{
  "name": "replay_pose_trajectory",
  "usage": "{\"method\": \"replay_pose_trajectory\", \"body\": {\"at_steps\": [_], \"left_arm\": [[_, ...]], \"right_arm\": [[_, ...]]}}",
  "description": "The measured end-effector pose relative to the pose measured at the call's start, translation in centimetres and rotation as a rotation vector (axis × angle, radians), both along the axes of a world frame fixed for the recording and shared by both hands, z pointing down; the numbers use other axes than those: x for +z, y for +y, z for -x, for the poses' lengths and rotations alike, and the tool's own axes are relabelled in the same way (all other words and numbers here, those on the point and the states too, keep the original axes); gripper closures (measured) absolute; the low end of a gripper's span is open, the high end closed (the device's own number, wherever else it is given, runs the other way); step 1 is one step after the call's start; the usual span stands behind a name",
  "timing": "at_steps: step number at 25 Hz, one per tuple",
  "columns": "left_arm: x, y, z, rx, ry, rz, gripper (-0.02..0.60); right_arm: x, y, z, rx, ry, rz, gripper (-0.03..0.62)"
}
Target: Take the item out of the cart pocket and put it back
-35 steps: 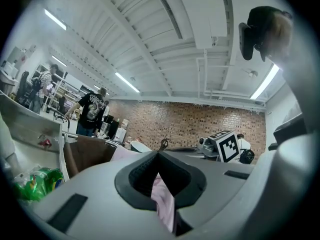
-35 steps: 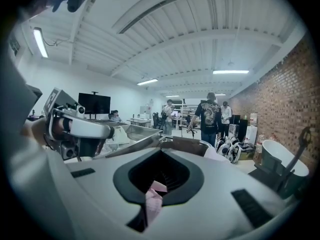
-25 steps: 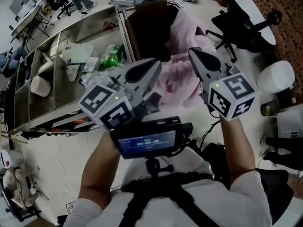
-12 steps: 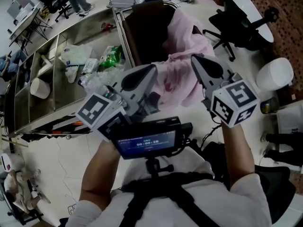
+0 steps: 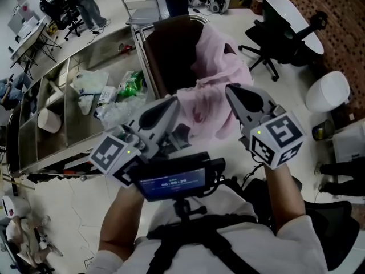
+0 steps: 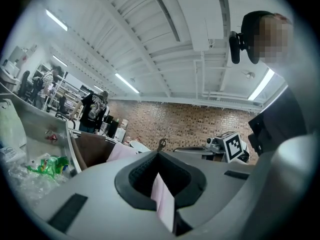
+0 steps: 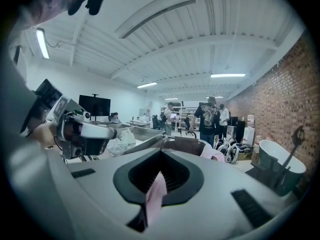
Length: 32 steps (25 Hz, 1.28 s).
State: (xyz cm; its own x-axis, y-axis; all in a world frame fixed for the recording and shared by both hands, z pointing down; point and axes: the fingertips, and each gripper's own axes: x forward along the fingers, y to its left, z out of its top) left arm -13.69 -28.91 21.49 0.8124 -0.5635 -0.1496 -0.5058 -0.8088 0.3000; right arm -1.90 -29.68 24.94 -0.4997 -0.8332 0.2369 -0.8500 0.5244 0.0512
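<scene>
Pink cloth (image 5: pixel 217 76), centre of the frame, hanging out of the brown cart pocket (image 5: pixel 171 50), with the left gripper (image 5: pixel 170 106) and right gripper (image 5: pixel 235 95) each clamped on a fold; likely light, soft and limp, best gripped at bunched edges.

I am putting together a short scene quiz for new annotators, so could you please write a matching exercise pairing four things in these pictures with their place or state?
Things:
1. pink cloth
2. green packet
3. office chair
4. brown cart pocket

Place or state:
A. lying in the metal tray
B. standing on the floor at the right
C. clamped by the left gripper and the right gripper
D. open-topped, next to the tray

Pairs: 1-C, 2-A, 3-B, 4-D
</scene>
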Motion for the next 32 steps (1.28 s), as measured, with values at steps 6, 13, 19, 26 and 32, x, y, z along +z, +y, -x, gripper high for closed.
{"method": "replay_pose_trajectory", "body": {"at_steps": [6, 13, 19, 26, 32], "left_arm": [[-0.6, 0.4, 0.2, -0.002, 0.009, -0.014, 0.581], [-0.5, 0.7, 0.3, 0.001, 0.011, -0.008, 0.581], [-0.2, 0.7, 0.1, 0.002, 0.008, 0.002, 0.581], [-0.2, 0.8, -0.1, 0.008, 0.011, 0.000, 0.581], [-0.3, 0.9, 0.1, 0.007, 0.015, 0.002, 0.581]], "right_arm": [[-1.0, 1.0, -0.1, -0.009, 0.013, -0.023, 0.594], [-0.9, 1.3, 0.3, -0.021, 0.025, -0.017, 0.594], [-0.6, 1.3, 0.5, -0.034, 0.039, -0.013, 0.594], [-0.7, 1.5, 0.4, -0.034, 0.050, -0.018, 0.594], [-0.5, 1.7, 0.6, -0.037, 0.059, -0.010, 0.594]]}}
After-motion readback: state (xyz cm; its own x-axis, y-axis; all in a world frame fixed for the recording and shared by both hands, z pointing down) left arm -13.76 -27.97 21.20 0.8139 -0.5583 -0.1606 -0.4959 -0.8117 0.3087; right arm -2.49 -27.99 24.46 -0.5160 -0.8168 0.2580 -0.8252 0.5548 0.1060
